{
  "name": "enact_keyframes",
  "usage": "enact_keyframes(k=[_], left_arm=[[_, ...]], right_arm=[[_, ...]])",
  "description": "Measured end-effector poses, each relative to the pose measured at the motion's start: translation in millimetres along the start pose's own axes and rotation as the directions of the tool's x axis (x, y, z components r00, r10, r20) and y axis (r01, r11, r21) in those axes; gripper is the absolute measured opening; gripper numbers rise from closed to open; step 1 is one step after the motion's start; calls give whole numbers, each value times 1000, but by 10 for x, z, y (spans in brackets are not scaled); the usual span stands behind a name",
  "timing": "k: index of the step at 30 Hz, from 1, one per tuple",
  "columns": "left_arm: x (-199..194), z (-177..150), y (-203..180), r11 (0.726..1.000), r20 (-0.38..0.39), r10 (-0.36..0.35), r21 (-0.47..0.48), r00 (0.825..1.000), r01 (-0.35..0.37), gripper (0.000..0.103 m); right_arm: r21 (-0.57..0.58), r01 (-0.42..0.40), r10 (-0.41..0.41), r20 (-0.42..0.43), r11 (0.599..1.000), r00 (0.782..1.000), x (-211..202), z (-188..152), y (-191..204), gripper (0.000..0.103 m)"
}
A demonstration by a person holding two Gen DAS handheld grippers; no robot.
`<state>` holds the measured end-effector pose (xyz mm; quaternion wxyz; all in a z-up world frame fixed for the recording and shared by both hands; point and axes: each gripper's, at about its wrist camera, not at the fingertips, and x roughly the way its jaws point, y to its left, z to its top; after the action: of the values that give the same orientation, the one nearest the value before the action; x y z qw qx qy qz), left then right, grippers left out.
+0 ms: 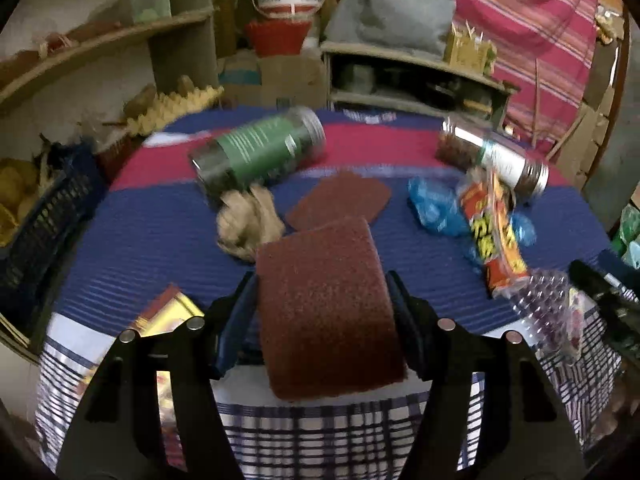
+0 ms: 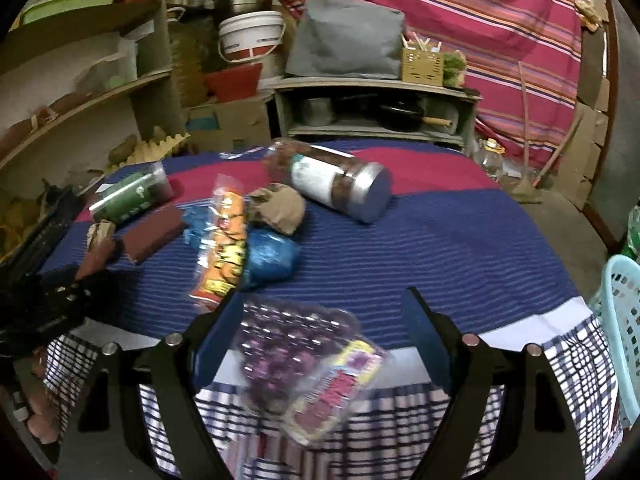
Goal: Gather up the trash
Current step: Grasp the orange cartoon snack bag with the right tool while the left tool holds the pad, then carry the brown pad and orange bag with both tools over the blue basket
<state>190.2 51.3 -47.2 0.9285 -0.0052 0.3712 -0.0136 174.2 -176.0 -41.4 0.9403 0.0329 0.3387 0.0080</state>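
Note:
My left gripper (image 1: 324,292) is shut on a maroon scouring pad (image 1: 328,312), held above the near table edge. A second maroon pad (image 1: 340,198) lies on the cloth beyond it, next to a crumpled brown paper (image 1: 246,220). My right gripper (image 2: 324,320) is open around a clear plastic blister pack (image 2: 304,364) with a pink and yellow card; the jaws stand apart from it. An orange snack wrapper (image 2: 222,240), a blue plastic bag (image 2: 268,254) and another crumpled brown paper (image 2: 280,204) lie mid-table.
A green-labelled jar (image 1: 260,148) and a metal-lidded jar (image 2: 336,184) lie on their sides on the striped tablecloth (image 2: 440,248). A light blue basket (image 2: 624,320) stands at the right, a dark crate (image 1: 44,216) at the left. Shelves stand behind.

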Motion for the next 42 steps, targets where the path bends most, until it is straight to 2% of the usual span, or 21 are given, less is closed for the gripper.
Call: enact_keyframes(k=[5,9,12,15,20,23,25,28,31,36,42], left_arm=[[-170,91,223,1000,56,24,-2,998,-24,63],[-196,117,427,999,71,40,-14,997,-39,63],[-184,133,539,998,70,50,-31,996,-48,63],[-165,121,594,998,65,52,-41,997,-49,63],[-162,106,616,998,65,53,-41,996,-50,63],[-160,104,602,998,64,51,-37,997,-49,63],[-174,99,572,998,66,54,-30,996,-53,63],[-219,89,499,998,67,57,-29,996,-55,63],[-256,99,458,998,69,57,-32,996,-55,63],[-404,136,295,998,91,55,-19,994,-53,63],[-574,136,36,999,113,37,-10,993,-36,63]], right_arm=[[-29,-25,24,-38,999,999,148,11,276,78],[-47,-32,28,-81,998,996,293,9,463,67],[-41,-34,29,-108,999,994,372,11,538,53],[-44,-38,32,-117,998,993,408,18,609,44],[-66,-32,23,-134,997,991,505,60,694,43],[-47,-42,34,-153,998,988,565,87,653,40],[-33,-58,52,-155,998,987,571,104,597,32],[-40,-73,67,-136,997,988,496,104,525,29],[5,-113,113,-114,994,987,341,152,399,28],[1,-138,138,-57,990,989,-30,266,190,28],[21,-102,102,-21,995,995,-352,232,-204,28]])
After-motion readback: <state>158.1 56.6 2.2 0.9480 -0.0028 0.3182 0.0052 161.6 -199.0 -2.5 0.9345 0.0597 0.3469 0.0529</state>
